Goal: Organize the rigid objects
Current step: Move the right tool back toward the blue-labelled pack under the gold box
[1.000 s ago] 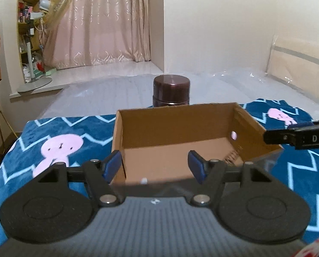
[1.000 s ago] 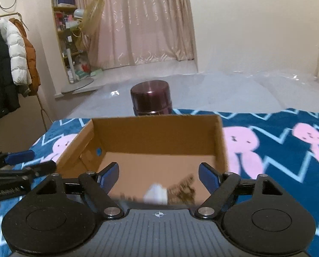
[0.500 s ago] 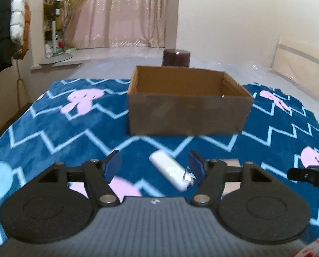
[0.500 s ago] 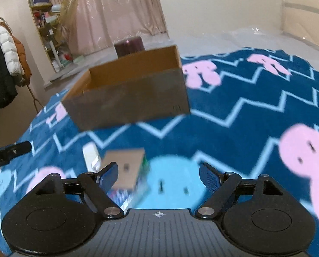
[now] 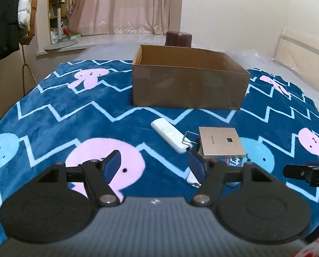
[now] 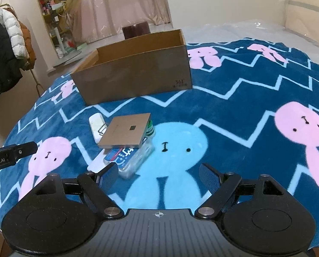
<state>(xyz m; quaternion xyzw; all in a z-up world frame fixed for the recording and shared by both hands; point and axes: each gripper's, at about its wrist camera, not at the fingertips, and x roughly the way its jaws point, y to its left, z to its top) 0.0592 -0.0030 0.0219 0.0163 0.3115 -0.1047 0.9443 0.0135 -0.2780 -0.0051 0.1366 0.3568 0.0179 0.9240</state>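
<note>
An open cardboard box (image 5: 189, 85) stands on the blue rabbit blanket; it also shows in the right wrist view (image 6: 135, 68). In front of it lies a pile: a white stick-shaped device (image 5: 170, 138), a metal clip (image 5: 187, 138), a gold flat square box (image 5: 220, 142) on top of a clear packet with blue print (image 6: 131, 156), and another white piece (image 6: 97, 162). My left gripper (image 5: 157, 165) is open and empty, just short of the pile. My right gripper (image 6: 159, 175) is open and empty, to the pile's right.
A dark brown round container (image 5: 178, 39) stands behind the box. The blanket (image 5: 63, 115) covers a bed with plastic-wrapped mattress (image 6: 245, 32) beyond. Coats (image 6: 3, 53) hang at the left; a fan and shelves stand by the curtain.
Both grippers have pulled back from over the box to low over the blanket. The pile of objects now lies in front of them, and the box sits farther away.
</note>
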